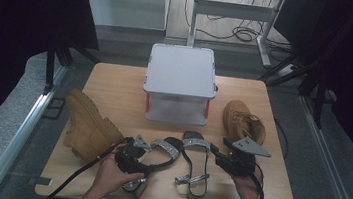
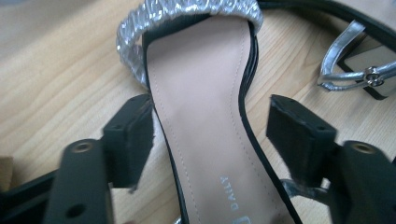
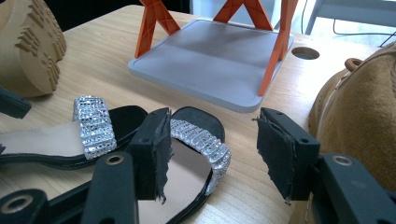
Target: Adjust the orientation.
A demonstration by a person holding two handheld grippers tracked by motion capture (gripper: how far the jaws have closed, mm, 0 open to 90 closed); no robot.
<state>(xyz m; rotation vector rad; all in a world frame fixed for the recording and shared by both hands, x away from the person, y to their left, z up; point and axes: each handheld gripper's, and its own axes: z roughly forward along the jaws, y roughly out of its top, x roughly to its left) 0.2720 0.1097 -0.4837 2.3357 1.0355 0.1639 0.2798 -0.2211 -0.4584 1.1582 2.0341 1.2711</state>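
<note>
Both grippers are hanging low over the front of the wooden table (image 1: 116,80). My left gripper (image 2: 210,135) is standing wide open with its jaws on each side of the left sandal (image 2: 205,116), not squeezing it yet. That black sandal with the sparkly silver strap is lying flat near the front edge. My right gripper (image 3: 210,149) is wide open too and holding nothing, and it is pointing at the toe of the right sandal (image 3: 194,154), which is lying just beside the first one. I think I am at the picking-up step. Next I need to close the left jaws on the sandal's sole and lift. Farther out, a tan boot (image 1: 88,127) is lying on its side at the left, another tan boot (image 1: 243,120) is standing at the right, and a grey shoe rack (image 1: 181,72) with orange legs is sitting behind them.
</note>
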